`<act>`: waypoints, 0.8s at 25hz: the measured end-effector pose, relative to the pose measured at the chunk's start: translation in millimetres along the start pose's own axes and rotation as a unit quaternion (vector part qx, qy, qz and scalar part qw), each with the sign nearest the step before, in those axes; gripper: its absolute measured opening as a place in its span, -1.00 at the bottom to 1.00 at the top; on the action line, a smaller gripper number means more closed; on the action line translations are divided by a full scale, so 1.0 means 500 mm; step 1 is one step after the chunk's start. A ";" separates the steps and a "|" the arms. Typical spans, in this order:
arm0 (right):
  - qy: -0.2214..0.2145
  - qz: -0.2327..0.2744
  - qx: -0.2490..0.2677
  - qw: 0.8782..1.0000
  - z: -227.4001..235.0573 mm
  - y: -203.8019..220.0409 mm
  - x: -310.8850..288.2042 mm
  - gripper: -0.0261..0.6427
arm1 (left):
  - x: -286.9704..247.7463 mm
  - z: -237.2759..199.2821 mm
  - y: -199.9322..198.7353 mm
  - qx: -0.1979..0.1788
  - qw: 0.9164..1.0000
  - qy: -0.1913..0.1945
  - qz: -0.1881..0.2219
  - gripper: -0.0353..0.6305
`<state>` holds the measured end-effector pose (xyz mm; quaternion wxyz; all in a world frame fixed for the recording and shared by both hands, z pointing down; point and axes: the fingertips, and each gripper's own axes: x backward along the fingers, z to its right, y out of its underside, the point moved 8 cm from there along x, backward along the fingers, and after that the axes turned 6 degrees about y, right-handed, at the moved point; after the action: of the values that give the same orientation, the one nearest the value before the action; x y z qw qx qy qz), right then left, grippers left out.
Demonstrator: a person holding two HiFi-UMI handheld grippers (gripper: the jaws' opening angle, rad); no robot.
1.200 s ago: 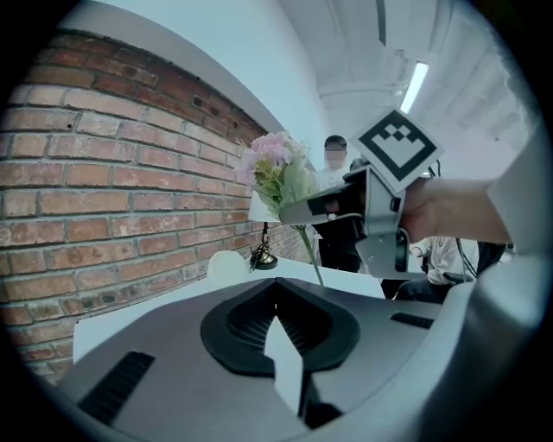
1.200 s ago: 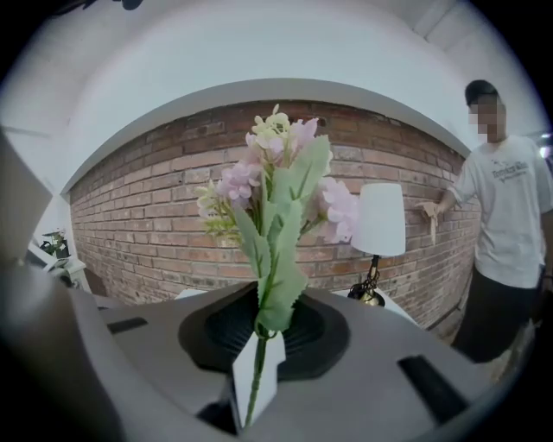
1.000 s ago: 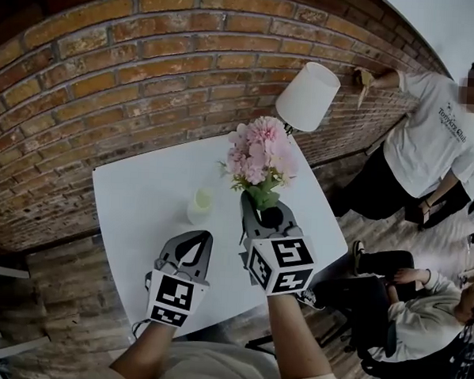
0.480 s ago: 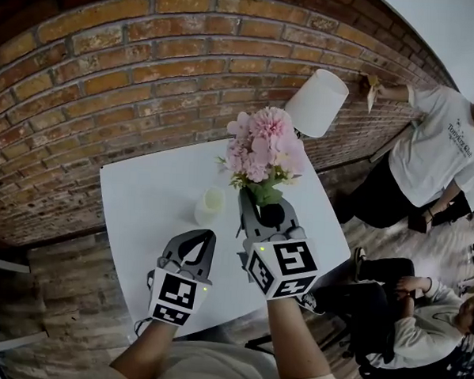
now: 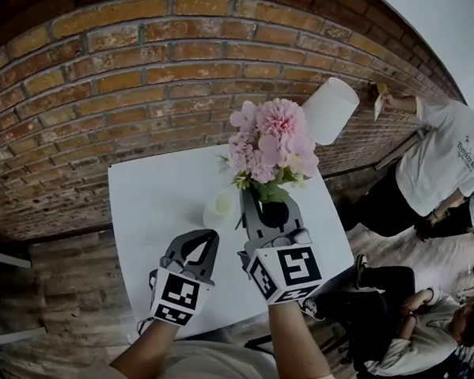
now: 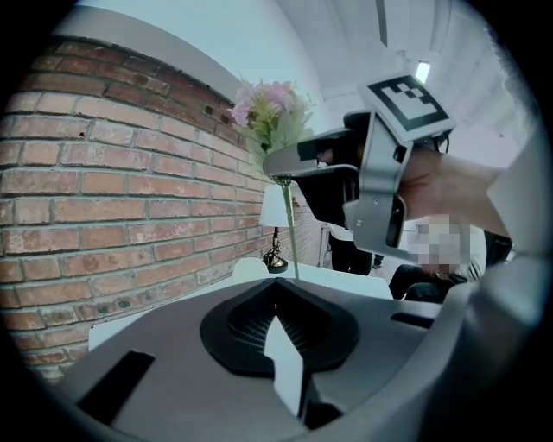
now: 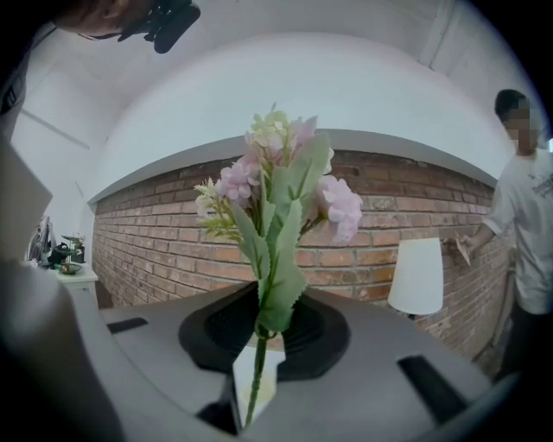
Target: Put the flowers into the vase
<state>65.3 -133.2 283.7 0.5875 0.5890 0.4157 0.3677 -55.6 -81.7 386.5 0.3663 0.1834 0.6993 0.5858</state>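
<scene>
Above the worktop, flowers are being pinched in the right hand-held gripper, the left hand-held gripper closed and empty; the vase could be toppled by a misaimed stem.

Right gripper: pinching a flower stem between nearly closed jaws and pointing level.
Left gripper: tilting slightly downward, jaws meeting at the tips with nothing between them.
Forearms: reaching forward side by side, the left gripper trailing just behind the right jaws.
</scene>
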 end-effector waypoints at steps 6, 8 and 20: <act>-0.010 0.027 0.003 1.000 -0.014 -0.024 -0.010 -0.76 | 0.005 -0.010 -0.004 0.001 1.000 -0.002 0.002 -0.87; -0.012 0.035 0.005 0.999 -0.016 -0.028 -0.013 -0.76 | 0.005 -0.012 -0.003 0.002 1.000 -0.004 0.002 -0.87; -0.017 0.046 0.002 0.999 -0.044 -0.024 -0.058 -0.76 | 0.016 -0.043 0.001 0.007 1.000 -0.003 0.004 -0.87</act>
<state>33.4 -152.0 274.1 0.5758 0.6149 0.3784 0.3837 -76.6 -90.8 385.4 0.3649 0.1906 0.7017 0.5816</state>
